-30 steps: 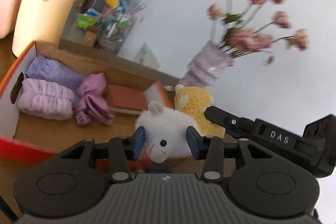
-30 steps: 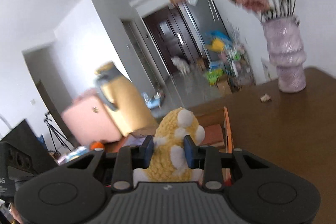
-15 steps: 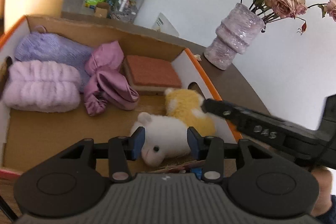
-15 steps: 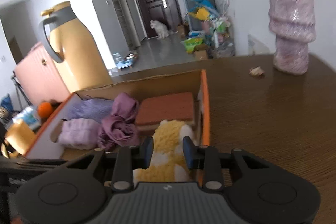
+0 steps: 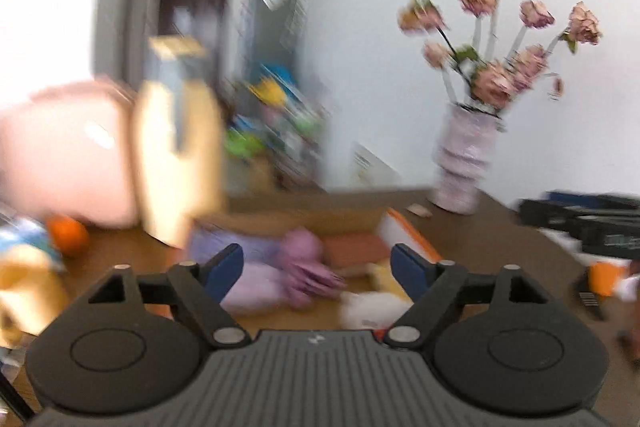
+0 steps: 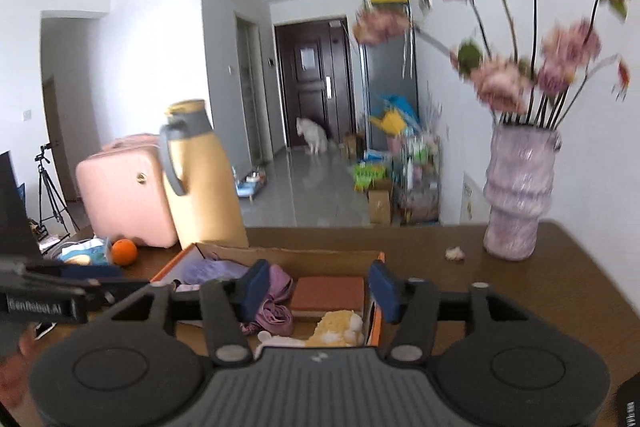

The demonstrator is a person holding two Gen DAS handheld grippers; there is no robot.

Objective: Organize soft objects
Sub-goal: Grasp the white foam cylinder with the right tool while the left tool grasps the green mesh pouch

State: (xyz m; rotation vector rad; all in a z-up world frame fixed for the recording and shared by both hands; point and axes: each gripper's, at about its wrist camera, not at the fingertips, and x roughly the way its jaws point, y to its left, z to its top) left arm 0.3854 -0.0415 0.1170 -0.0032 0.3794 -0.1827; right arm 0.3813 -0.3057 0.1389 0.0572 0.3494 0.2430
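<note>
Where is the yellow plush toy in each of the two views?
Left wrist view: yellow plush toy, low and right of centre, blurred, inside the cardboard box.
Right wrist view: bottom centre, in the box's right corner.
Shared landmark: the purple vase on the table.

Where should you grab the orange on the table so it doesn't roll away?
Grab the orange around its widest middle, coming straight down from above. It is round and sits loose on the table, so a push from the side would probably roll it. The pink suitcase stands close behind it and a blue packet lies beside it, so the top looks like the clearest way in.
</note>
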